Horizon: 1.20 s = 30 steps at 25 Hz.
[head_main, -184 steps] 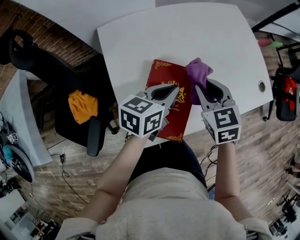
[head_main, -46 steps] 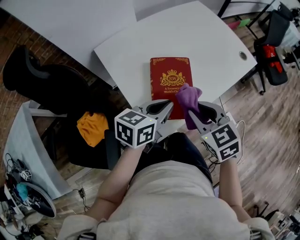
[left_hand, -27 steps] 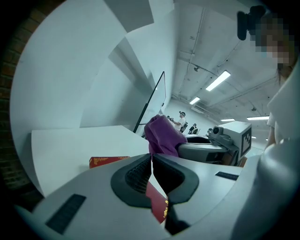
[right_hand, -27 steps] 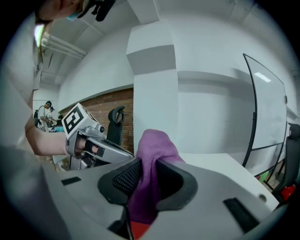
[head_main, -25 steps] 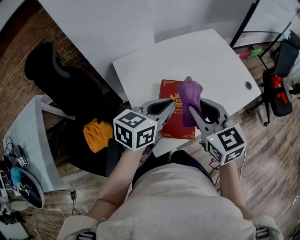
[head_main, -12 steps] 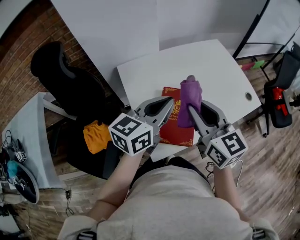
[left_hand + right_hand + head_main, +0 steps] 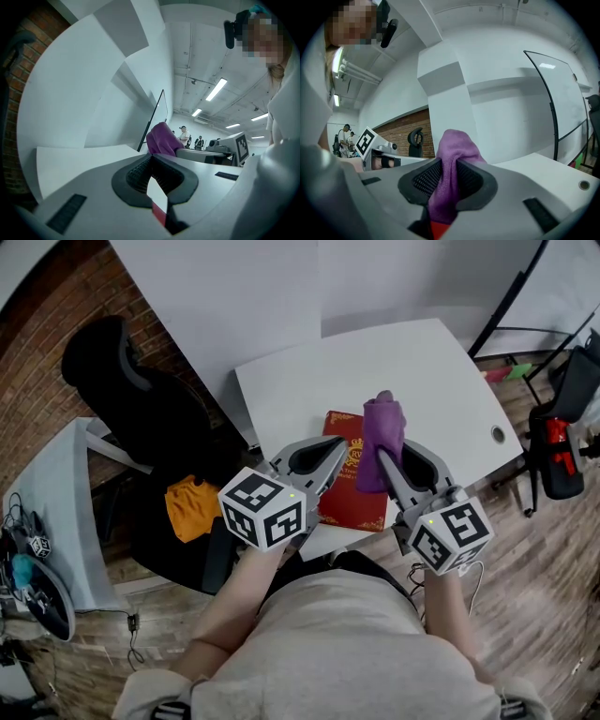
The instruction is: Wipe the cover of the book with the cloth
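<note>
A red book [image 7: 349,486] with gold print lies near the front edge of the white table [image 7: 412,362]. My right gripper [image 7: 382,456] is shut on a purple cloth [image 7: 380,439] and holds it up above the book's right side. The cloth [image 7: 452,157] is bunched between the right gripper's [image 7: 449,165] jaws and sticks out past the tips. My left gripper [image 7: 339,448] hovers over the book's left part, jaws shut with nothing between them. From the left gripper [image 7: 151,158] view, the cloth [image 7: 163,138] shows just beyond the tips, and a red sliver of book [image 7: 159,214] shows below.
A black office chair [image 7: 122,390] stands left of the table with an orange cloth [image 7: 187,507] on its seat. A grey side table [image 7: 56,512] with gadgets is at far left. The table has a cable hole [image 7: 498,434] at its right corner. A red-and-black object [image 7: 561,442] stands at far right.
Both grippers have risen off the book, the right one carrying the cloth from the book's lower right up into the air. Over the last half second they have barely moved.
</note>
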Motion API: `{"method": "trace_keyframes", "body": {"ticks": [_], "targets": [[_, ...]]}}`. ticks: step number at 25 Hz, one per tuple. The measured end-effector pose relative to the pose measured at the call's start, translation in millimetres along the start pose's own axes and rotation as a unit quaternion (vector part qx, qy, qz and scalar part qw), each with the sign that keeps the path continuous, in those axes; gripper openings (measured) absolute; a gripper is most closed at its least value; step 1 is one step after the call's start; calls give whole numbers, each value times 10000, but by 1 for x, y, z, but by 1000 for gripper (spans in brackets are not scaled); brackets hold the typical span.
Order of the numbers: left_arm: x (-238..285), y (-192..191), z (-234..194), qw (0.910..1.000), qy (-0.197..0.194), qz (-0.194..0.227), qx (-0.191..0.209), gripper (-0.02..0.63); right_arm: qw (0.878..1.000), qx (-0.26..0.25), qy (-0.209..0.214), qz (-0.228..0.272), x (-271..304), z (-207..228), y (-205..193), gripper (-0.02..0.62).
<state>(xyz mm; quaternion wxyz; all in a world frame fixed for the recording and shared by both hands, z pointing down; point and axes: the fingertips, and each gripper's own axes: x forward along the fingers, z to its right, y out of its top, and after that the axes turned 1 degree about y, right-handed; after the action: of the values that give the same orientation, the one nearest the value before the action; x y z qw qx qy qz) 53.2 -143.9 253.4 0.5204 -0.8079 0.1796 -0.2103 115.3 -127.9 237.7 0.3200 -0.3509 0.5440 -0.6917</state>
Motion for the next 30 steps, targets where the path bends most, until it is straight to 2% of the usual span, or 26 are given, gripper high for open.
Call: {"method": "trace_keyframes", "body": {"ticks": [30], "targets": [[3, -13, 4, 9996, -142, -197, -138, 20, 9991, 144, -263, -312, 0, 3, -20, 106]]}}
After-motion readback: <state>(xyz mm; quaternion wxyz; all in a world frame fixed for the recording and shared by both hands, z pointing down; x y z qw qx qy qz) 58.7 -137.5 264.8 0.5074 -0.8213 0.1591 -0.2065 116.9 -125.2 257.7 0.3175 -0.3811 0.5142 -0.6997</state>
